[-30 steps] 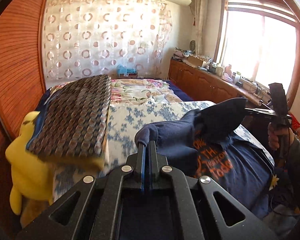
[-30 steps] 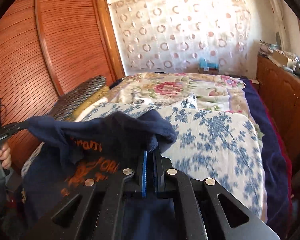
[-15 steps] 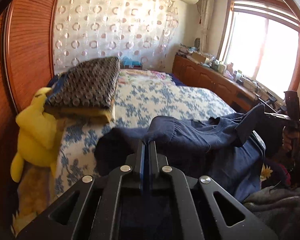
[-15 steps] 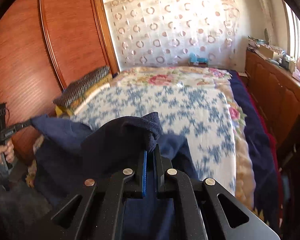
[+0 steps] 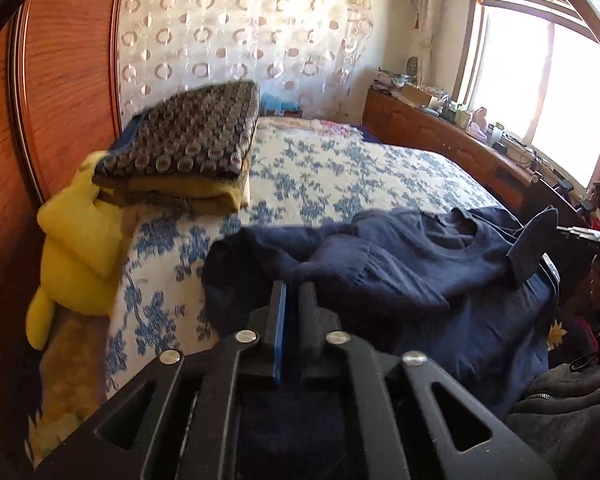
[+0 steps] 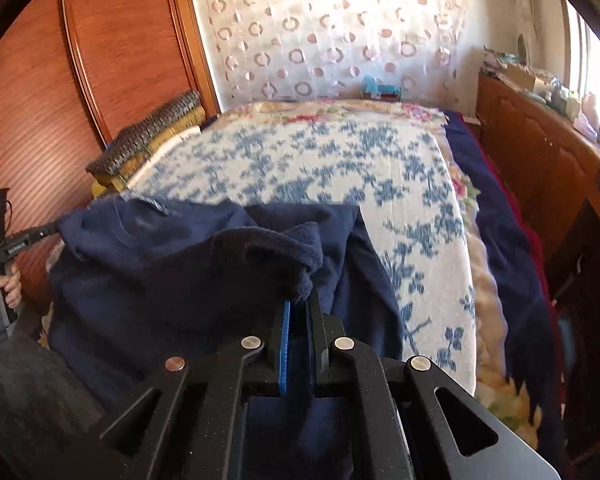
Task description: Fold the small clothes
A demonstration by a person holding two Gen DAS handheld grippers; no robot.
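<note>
A navy shirt (image 5: 400, 264) lies crumpled on the near end of the bed, its plain side up. My left gripper (image 5: 293, 286) sits low at the shirt's edge. Its jaws are opening, a narrow gap shows between them, and the cloth lies just past the tips rather than pinched. The right wrist view shows the left gripper (image 6: 50, 230) at the shirt's (image 6: 160, 280) left corner. My right gripper (image 6: 300, 300) is shut on a bunched fold of navy cloth. From the left wrist view, the right gripper (image 5: 560, 231) holds up the shirt's right corner.
The bed has a blue-flowered cover (image 5: 360, 172). A folded patterned blanket stack (image 5: 188, 148) and a yellow plush toy (image 5: 76, 248) sit against the wooden wardrobe (image 5: 60, 80). A cluttered wooden cabinet (image 5: 460, 140) runs under the window. A grey jacket (image 5: 560, 400) lies at bottom right.
Both grippers came down and toward the near end of the bed, laying the shirt on the cover. Its orange print no longer shows. The left jaws have parted slightly.
</note>
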